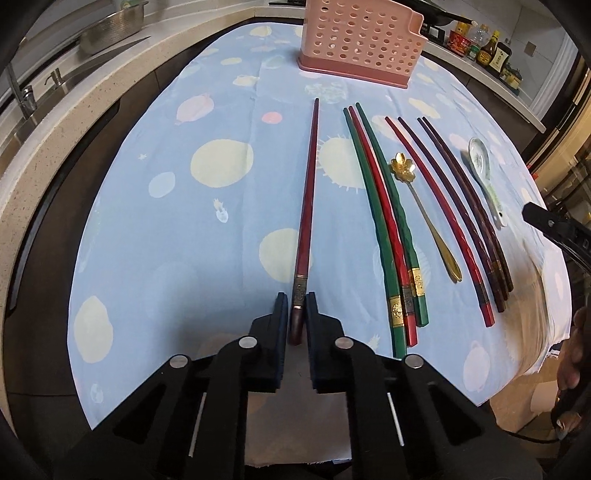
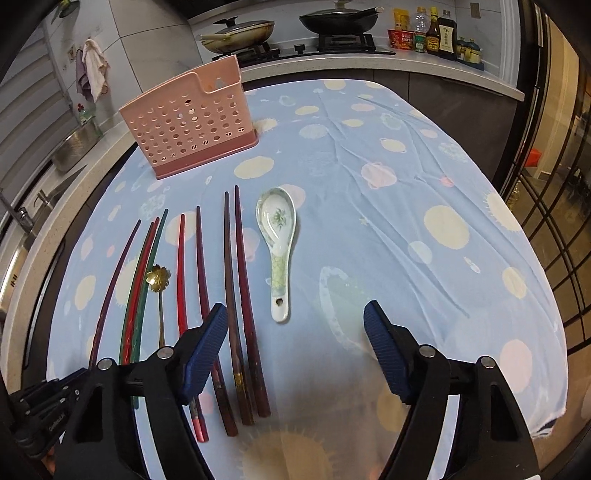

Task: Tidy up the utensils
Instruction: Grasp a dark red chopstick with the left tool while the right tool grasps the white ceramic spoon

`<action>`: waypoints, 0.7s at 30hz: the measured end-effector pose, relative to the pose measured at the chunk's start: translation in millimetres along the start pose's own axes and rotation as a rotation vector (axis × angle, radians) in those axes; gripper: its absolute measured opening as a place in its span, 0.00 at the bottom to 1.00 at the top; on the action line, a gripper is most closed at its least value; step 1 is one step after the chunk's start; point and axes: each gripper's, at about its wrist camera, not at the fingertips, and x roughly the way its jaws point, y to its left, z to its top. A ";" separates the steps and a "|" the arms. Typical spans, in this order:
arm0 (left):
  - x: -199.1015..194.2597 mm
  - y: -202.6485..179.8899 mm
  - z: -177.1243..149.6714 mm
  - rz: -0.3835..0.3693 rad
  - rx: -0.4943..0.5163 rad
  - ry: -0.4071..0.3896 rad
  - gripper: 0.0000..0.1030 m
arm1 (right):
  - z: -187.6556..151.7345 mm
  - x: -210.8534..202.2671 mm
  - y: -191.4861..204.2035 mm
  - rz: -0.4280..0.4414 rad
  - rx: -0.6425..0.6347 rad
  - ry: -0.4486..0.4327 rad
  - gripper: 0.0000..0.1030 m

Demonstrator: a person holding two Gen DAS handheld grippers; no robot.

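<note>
My left gripper (image 1: 297,300) is shut on the thick end of a dark red chopstick (image 1: 308,206), which lies on the blue cloth and points away toward the pink perforated holder (image 1: 354,40). To its right lie green and red chopsticks (image 1: 380,221), a gold flower spoon (image 1: 402,164), several darker chopsticks (image 1: 465,206) and a white ceramic spoon (image 1: 480,158). My right gripper (image 2: 295,306) hangs open low over the cloth. The ceramic spoon (image 2: 279,221) has its handle end between the blue pads (image 2: 207,343) without touching them. The holder (image 2: 192,125) stands upright at the back left.
The blue cloth (image 2: 406,184) covers the table and drops off at the right and near edges. A counter with a sink tap (image 1: 26,96) and a steel basin (image 1: 110,26) runs along the left. Behind are a stove with pans (image 2: 332,18) and sauce bottles (image 2: 432,33). A hand (image 1: 576,350) shows at the right.
</note>
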 end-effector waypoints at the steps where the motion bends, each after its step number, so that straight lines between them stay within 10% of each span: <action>1: 0.3 -0.1 0.5 -0.004 0.000 0.001 0.08 | 3.1 5.5 2.0 0.004 -0.001 0.005 0.63; 21: 6.8 -3.9 8.5 -0.009 0.011 0.007 0.08 | 12.6 50.3 -9.3 0.098 0.089 0.058 0.12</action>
